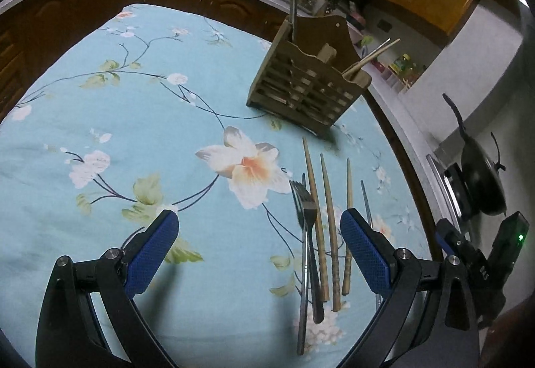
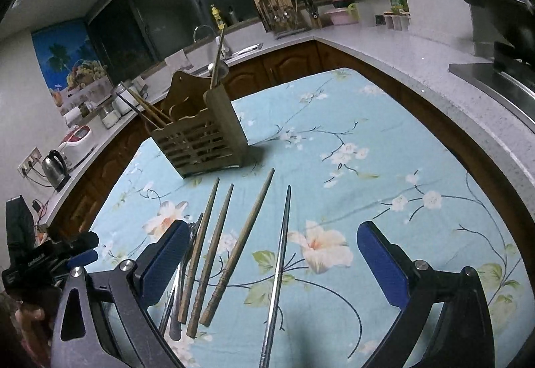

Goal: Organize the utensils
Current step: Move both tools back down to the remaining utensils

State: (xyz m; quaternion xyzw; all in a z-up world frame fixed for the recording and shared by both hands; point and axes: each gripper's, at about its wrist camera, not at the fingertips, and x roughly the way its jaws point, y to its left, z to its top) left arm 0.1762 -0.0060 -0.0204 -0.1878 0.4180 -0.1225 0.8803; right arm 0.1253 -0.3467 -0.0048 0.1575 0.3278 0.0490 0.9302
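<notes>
Both grippers are hanging over the table with jaws spread wide and nothing in either of them. The left gripper (image 1: 259, 234) has its blue fingers (image 1: 152, 254) well apart above the flowered tablecloth (image 1: 100, 120), not touching any utensil. The right gripper (image 2: 269, 251) is the same deal, pads (image 2: 381, 264) wide apart and empty.

Using the wooden utensil holder (image 1: 309, 90) as the landmark: it stands upright on the cloth with a pair of chopsticks (image 1: 371, 55) leaning out of one end compartment and a long metal handle (image 1: 294, 3) sticking up from the other. Just in front of the holder, on the gripper side, the loose stuff lies in a row: a fork (image 1: 306, 217), three wooden chopsticks (image 1: 329, 217), and a thin metal chopstick (image 2: 279, 264).

From the right wrist view, the wooden chopsticks (image 2: 220, 251) and the metal one sit between the right gripper's fingers. The fork lies in the left gripper's gap, near its right finger.
</notes>
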